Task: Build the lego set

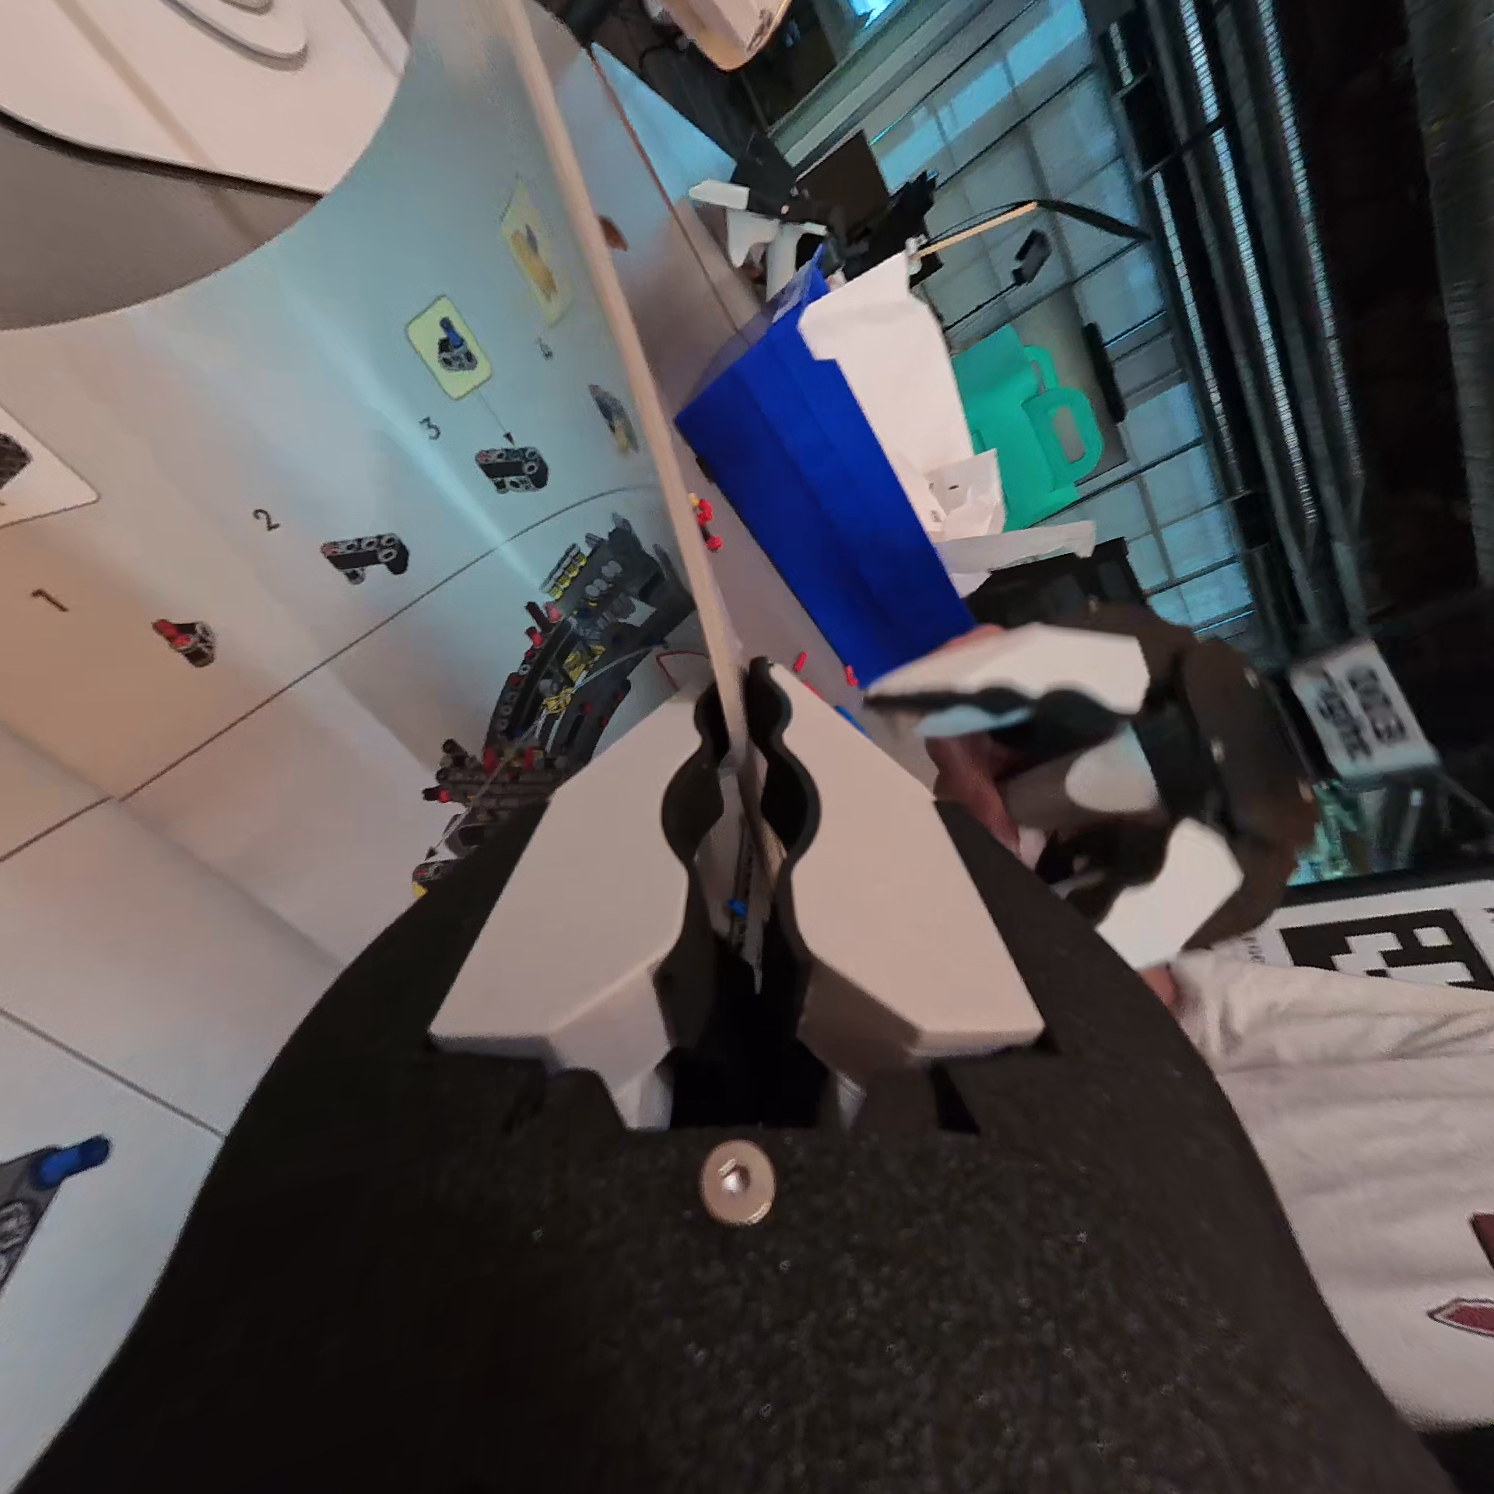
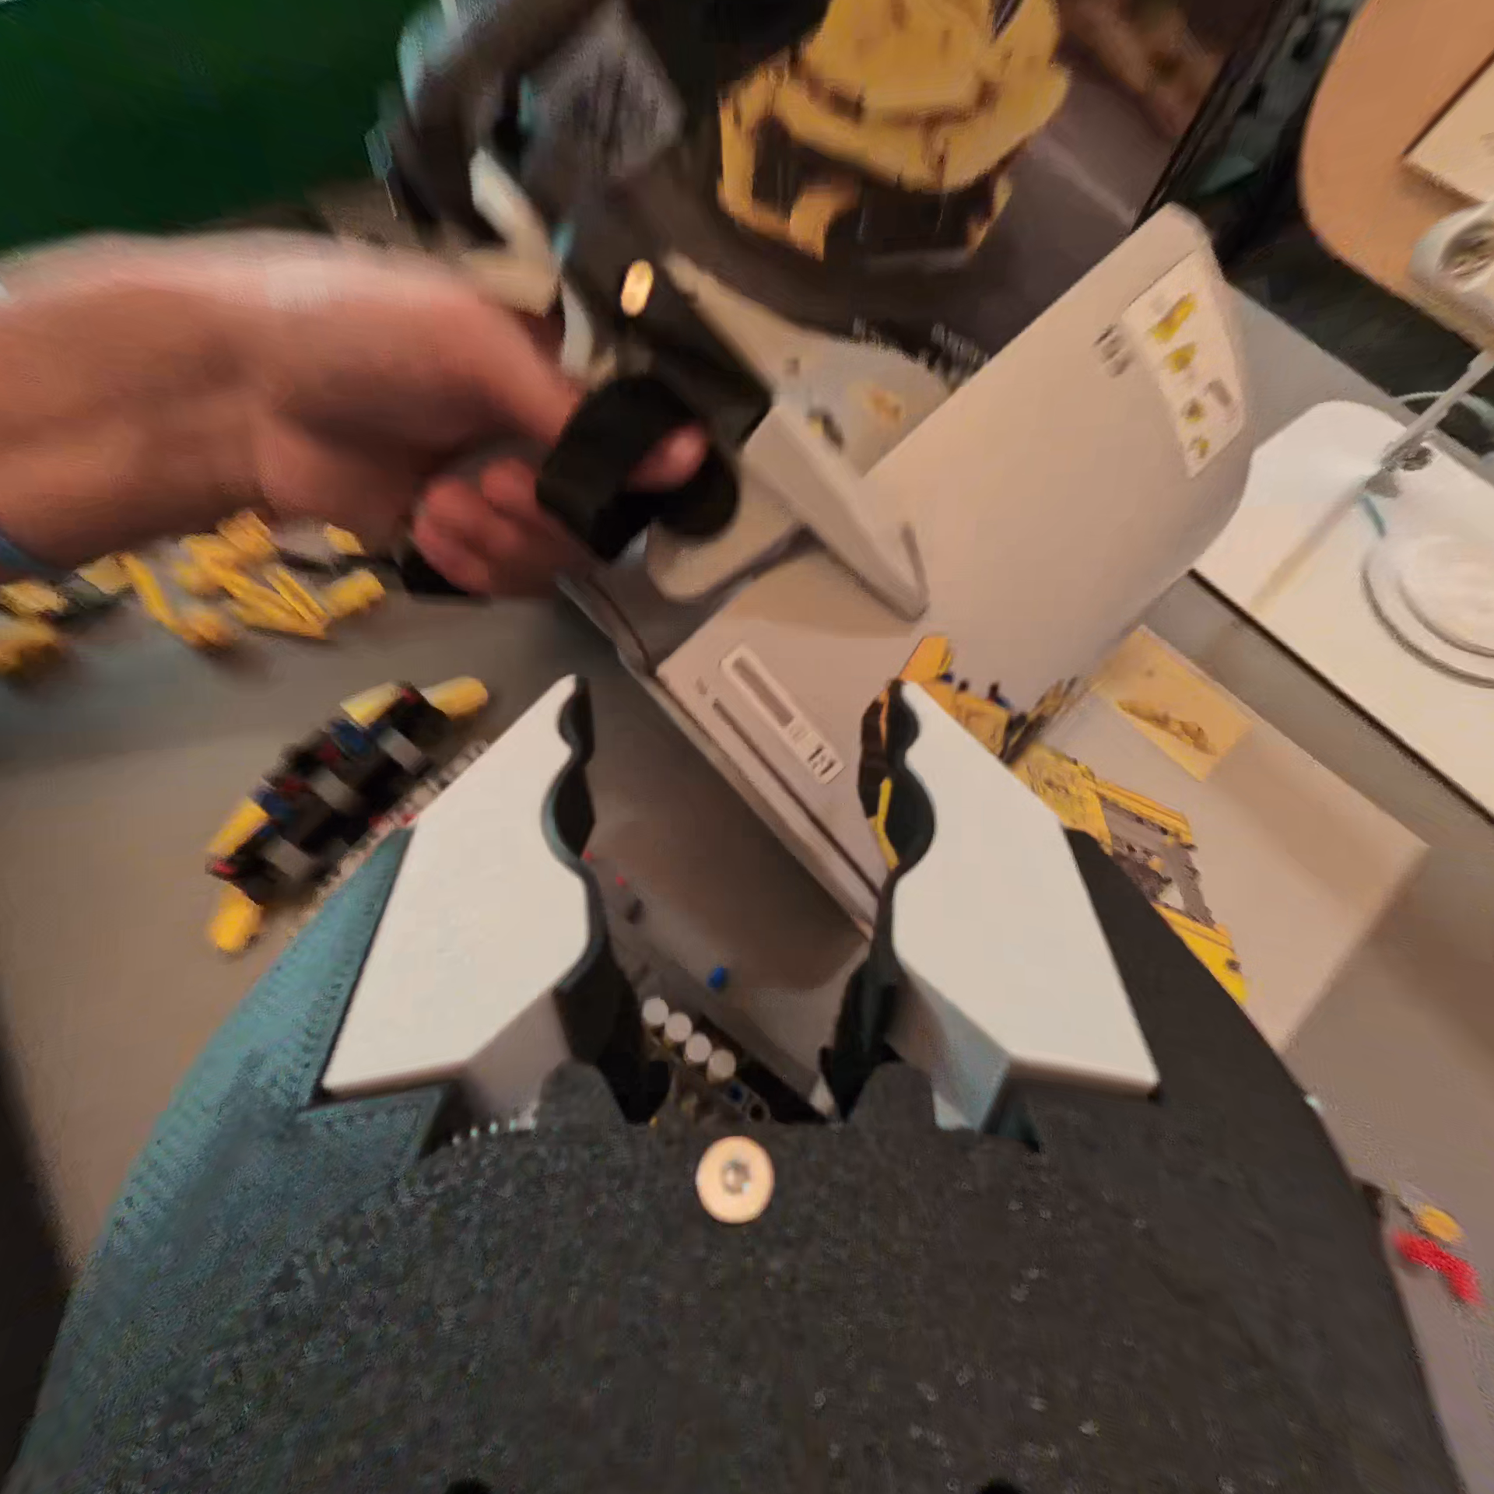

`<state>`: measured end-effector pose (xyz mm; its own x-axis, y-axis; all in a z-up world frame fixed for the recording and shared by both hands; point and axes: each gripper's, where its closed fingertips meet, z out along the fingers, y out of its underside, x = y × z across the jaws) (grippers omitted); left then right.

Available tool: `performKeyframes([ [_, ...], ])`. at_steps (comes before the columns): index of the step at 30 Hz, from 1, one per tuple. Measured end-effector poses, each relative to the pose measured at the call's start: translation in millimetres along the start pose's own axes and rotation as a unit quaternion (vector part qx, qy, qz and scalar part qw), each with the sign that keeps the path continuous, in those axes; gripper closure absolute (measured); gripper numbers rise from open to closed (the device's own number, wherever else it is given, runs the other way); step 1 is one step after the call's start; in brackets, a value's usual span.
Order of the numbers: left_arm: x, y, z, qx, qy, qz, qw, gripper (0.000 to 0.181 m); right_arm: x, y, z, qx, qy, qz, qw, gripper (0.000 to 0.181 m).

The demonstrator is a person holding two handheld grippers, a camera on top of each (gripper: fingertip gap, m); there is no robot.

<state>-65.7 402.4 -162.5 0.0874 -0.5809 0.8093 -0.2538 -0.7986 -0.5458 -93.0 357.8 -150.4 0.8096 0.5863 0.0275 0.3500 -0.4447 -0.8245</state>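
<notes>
Your left gripper [image 1: 740,703] has its jaws nearly together, pinching the edge of a page of the instruction booklet [image 1: 267,453]. The thin sheet runs straight up from between the fingertips, and the printed building steps fill the left of that view. Beyond the page edge, a blue bin [image 1: 816,501] with white paper in it stands on the table, with a few small red pieces [image 1: 705,517] just beside it. Your right gripper [image 1: 1043,768] shows to the right in this view, blurred, close to the left one.

In the right wrist view your right gripper [image 2: 740,695] has its jaws wide apart with nothing between the fingertips. It points down at the open booklet [image 2: 1043,517], whose lifted page stands up from the grey table [image 2: 121,808]. Your hand [image 2: 307,404] holds the left gripper [image 2: 639,453] at the booklet's near edge; the motion blur hides its fingertips here. The lego lies around the booklet: loose yellow pieces [image 2: 242,582] at the left of the table, a black, grey and yellow part-built section [image 2: 339,784] just left of your right gripper, and a large yellow and black model [image 2: 881,121] at the far side, blurred. A few red and yellow bits [image 2: 1435,1253] sit at the lower right.
</notes>
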Motion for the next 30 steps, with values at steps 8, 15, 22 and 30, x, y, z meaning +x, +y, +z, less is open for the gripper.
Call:
performKeyframes([
  [8,10,-8,2,0.029,0.061,-0.032,0.997,0.178,39,7,45,-0.022,-0.128,0.188,0.974,0.053],
  [15,20,-6,5,0.035,0.111,-0.043,0.992,0.173,60,24,52,-0.038,-0.073,0.174,0.981,0.073],
  [22,27,1,10,0.015,0.128,-0.03,0.991,0.157,69,31,47,-0.028,-0.079,0.198,0.977,0.08],
  [30,14,4,6,0.01,0.106,-0.039,0.994,0.165,81,39,39,-0.025,-0.069,0.215,0.974,0.091],
])
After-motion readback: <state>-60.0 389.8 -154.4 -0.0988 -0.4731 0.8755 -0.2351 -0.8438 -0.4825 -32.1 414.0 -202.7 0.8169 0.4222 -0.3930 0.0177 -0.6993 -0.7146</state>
